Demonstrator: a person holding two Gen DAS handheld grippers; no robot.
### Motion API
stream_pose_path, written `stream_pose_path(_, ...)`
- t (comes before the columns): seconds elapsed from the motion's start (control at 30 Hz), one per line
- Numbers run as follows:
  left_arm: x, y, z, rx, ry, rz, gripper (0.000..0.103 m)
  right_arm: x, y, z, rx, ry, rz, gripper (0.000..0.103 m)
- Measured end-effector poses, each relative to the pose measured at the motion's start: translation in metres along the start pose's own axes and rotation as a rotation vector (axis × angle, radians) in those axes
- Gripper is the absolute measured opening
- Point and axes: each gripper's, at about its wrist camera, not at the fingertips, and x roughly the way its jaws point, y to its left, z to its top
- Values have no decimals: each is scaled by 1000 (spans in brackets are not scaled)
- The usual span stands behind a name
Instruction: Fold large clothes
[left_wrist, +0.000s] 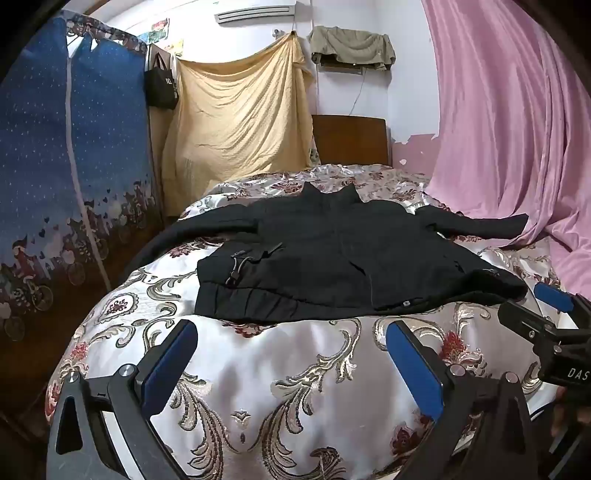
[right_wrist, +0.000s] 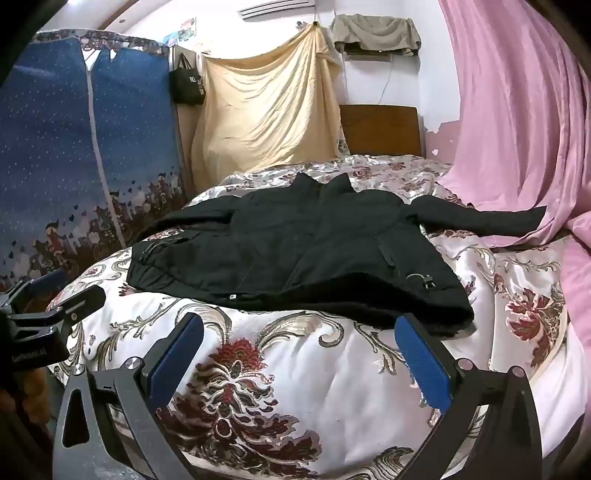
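So the room from left to right: a blue starry wardrobe cover (left_wrist: 74, 147), a yellow sheet (left_wrist: 240, 122) hung on the wall, a wooden headboard (left_wrist: 351, 140), then a pink curtain (left_wrist: 517, 110). The bed (left_wrist: 295, 387) had a shiny floral cover, and the black jacket (left_wrist: 332, 258) lay spread flat across its middle, sleeves out toward both side edges. The left claw (left_wrist: 291, 332) sat wide apart over the near edge, holding nothing. Same for the right claw (right_wrist: 299, 326), wide and empty, just short of the jacket's hem.

Black jacket (left_wrist: 332, 254); white floral bedspread (left_wrist: 295, 369); pink curtain (left_wrist: 498, 110); blue fingers (left_wrist: 170, 365).
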Motion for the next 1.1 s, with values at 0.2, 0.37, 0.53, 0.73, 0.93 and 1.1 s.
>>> stream_pose_path(0.2, 3, 3, 0, -6, 1, -1, 103, 1, -2, -1, 18, 18, 21, 102)
stream_pose_path(0.37, 0, -1, 0, 7, -5, 4, 103, 2, -2, -1, 19, 16, 18, 102)
stream_pose_path(0.53, 1, -1, 0, 8, -4, 5, 103, 2, -2, -1, 17, 13, 16, 102)
stream_pose_path(0.73, 0, 0, 0, 9, -5, 5, 103, 1, 0, -2, 11, 11, 13, 102)
stream_pose_path(0.93, 0, 0, 0, 8, -5, 5, 103, 1, 0, -2, 11, 11, 14, 102)
stream_pose_path(1.1, 1, 1, 0, 3, -4, 6, 103, 1, 0, -3, 14, 13, 16, 102)
